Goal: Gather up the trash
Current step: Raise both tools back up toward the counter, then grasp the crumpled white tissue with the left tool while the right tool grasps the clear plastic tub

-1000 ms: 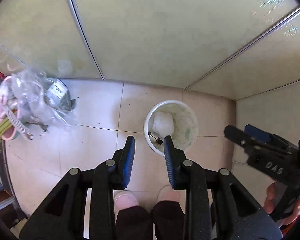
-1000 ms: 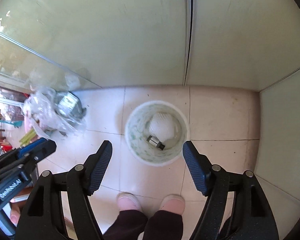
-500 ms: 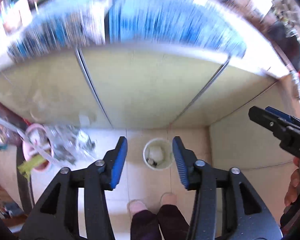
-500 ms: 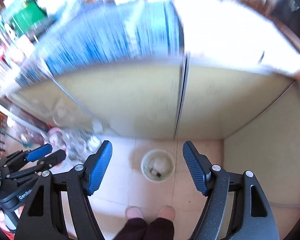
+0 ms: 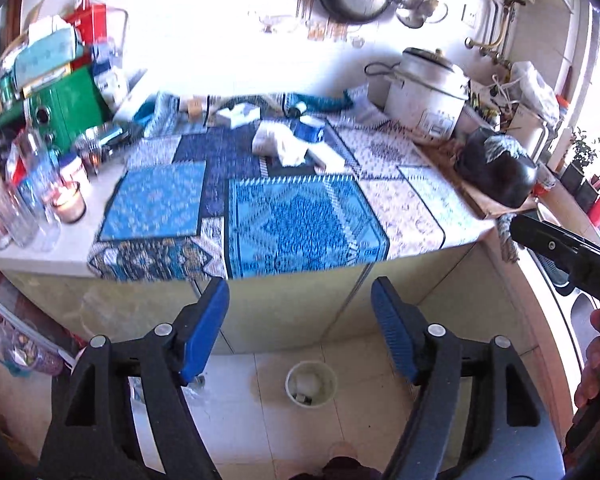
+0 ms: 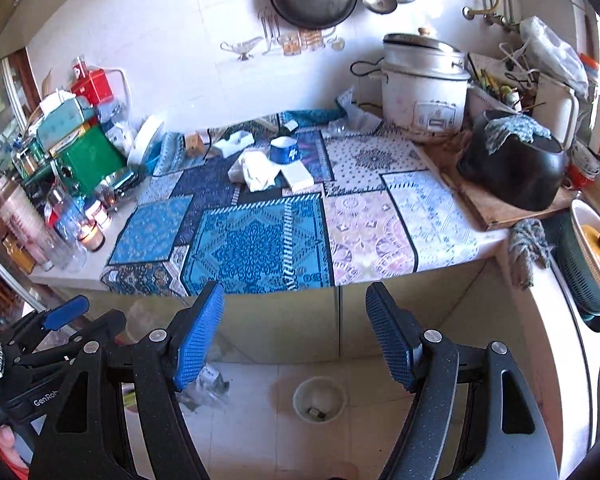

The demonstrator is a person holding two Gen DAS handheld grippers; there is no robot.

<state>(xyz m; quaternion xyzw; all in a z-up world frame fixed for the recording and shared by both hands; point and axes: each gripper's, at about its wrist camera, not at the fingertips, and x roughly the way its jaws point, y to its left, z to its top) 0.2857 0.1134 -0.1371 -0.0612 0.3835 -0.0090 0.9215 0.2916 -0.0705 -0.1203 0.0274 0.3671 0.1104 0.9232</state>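
Both tools are held above the floor facing a kitchen counter (image 6: 452,248) covered with a blue patterned cloth (image 6: 260,240). The left gripper (image 5: 300,320) has its blue-padded jaws spread wide with nothing between them, and the right gripper (image 6: 294,332) is likewise wide apart and empty. On the tiled floor at six o'clock in both views stands a small white trash bin (image 6: 319,399) (image 5: 310,384), which sits between the fingers in each frame and holds a small dark item and something pale. On the cloth at about twelve o'clock lies crumpled white tissue (image 6: 254,170) (image 5: 282,142), touching a flat white box (image 6: 297,175) and just beside a blue and white cup (image 6: 284,150). At two o'clock stand a white rice cooker (image 6: 424,92) and a black pot (image 6: 512,168) draped with a rag. A clutter of jars and a green box (image 6: 88,160) fills nine to ten o'clock.
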